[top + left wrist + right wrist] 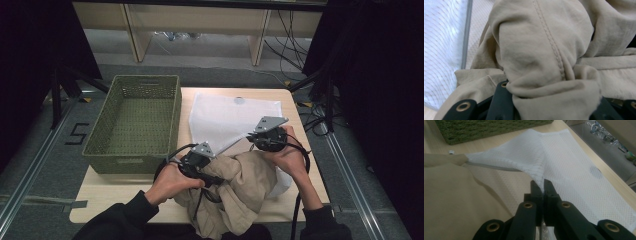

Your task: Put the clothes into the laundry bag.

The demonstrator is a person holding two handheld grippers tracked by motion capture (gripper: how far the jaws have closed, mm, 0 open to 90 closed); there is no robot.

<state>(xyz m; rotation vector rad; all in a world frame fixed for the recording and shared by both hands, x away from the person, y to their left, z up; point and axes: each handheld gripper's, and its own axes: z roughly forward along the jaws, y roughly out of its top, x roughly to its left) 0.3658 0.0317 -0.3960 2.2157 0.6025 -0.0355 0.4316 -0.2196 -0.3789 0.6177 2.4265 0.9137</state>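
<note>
A beige garment [245, 185] lies bunched at the table's front edge, partly over a white mesh bag [235, 115]. My left gripper [212, 170] is at the garment's left side. In the left gripper view a thick fold of the beige garment [536, 50] is bunched between the jaws of the left gripper [551, 107], which is shut on it. My right gripper [250, 137] is shut on an edge of the bag and holds it lifted off the table. In the right gripper view the right gripper [541, 185] pinches the mesh bag [574, 170] above the garment [454, 202].
A green woven basket [132, 162] stands empty on the left of the wooden table [120, 200]; its wall [486, 130] also appears in the right gripper view. The bag's grey zipper edge [491, 167] runs toward the garment. Shelving and cables lie beyond the table.
</note>
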